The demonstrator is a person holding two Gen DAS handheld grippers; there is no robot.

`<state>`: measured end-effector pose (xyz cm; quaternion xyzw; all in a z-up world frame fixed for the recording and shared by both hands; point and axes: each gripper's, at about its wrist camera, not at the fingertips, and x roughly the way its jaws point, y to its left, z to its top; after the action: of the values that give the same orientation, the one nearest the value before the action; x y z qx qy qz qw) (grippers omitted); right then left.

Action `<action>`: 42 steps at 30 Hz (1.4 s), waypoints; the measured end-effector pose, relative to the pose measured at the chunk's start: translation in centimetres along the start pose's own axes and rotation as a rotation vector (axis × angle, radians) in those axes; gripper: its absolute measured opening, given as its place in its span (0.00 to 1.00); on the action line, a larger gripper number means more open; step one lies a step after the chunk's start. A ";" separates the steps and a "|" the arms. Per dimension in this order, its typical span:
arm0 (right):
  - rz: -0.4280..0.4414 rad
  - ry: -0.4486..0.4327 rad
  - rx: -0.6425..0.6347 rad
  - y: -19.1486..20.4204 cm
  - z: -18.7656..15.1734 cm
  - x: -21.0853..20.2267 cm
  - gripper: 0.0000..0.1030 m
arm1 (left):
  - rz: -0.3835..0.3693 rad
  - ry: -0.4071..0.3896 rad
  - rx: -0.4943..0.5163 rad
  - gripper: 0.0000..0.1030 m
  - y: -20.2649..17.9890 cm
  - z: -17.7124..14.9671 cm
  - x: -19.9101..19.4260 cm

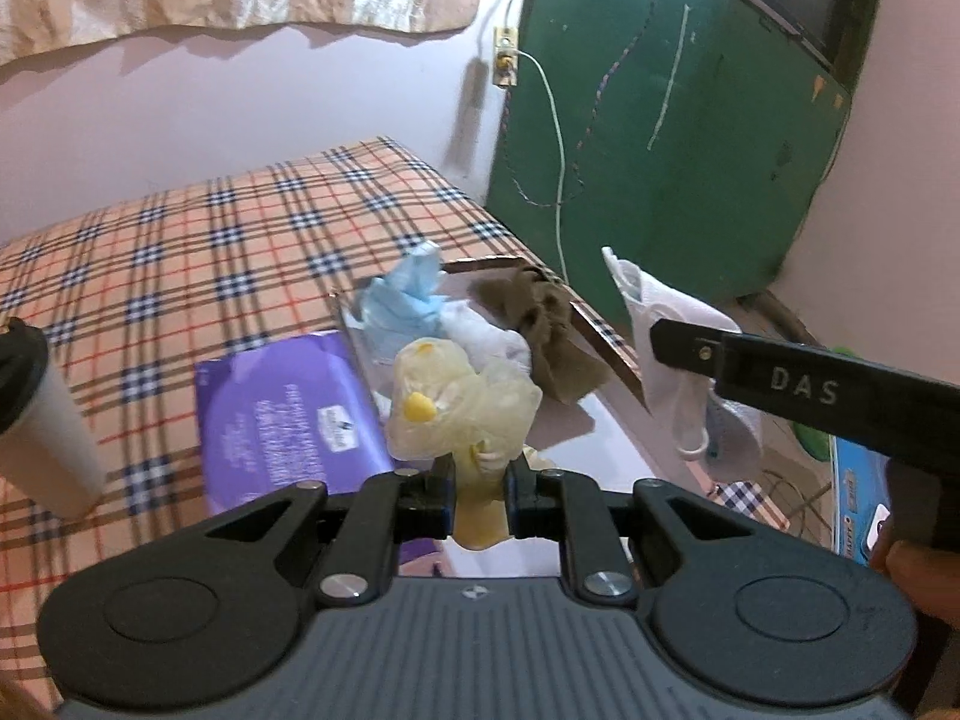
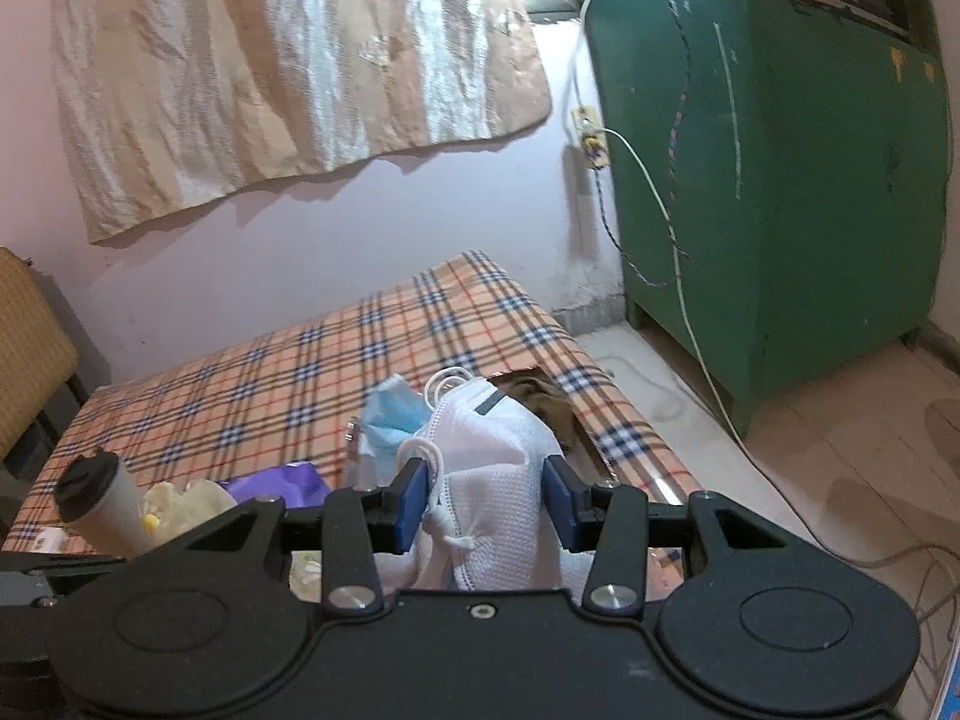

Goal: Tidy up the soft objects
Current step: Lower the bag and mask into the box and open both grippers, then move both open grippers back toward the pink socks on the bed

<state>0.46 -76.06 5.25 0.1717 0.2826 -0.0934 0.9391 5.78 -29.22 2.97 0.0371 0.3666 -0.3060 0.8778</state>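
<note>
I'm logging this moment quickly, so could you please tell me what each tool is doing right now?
Left tool: closed on the yellow soft toy.
Right tool: holding the white face mask.
</note>
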 end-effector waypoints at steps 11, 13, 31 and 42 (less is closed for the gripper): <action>-0.010 0.023 0.000 -1.0 -0.8 0.7 0.72 | -0.005 0.000 0.024 0.63 -0.8 -0.6 1.6; -0.002 0.018 0.004 -0.8 -0.7 0.5 0.72 | 0.004 -0.002 0.023 0.66 -0.6 -0.5 1.4; 0.130 0.001 -0.145 7.8 -0.7 -1.6 0.78 | 0.206 -0.064 -0.082 0.80 5.3 -1.4 -5.7; 0.247 0.037 -0.238 14.5 -2.1 -1.2 0.79 | 0.290 -0.080 -0.191 0.81 9.7 -3.7 -8.9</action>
<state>2.37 -61.76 8.23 0.0946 0.2856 0.0601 0.9518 4.16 -15.76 4.67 -0.0062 0.3496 -0.1411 0.9262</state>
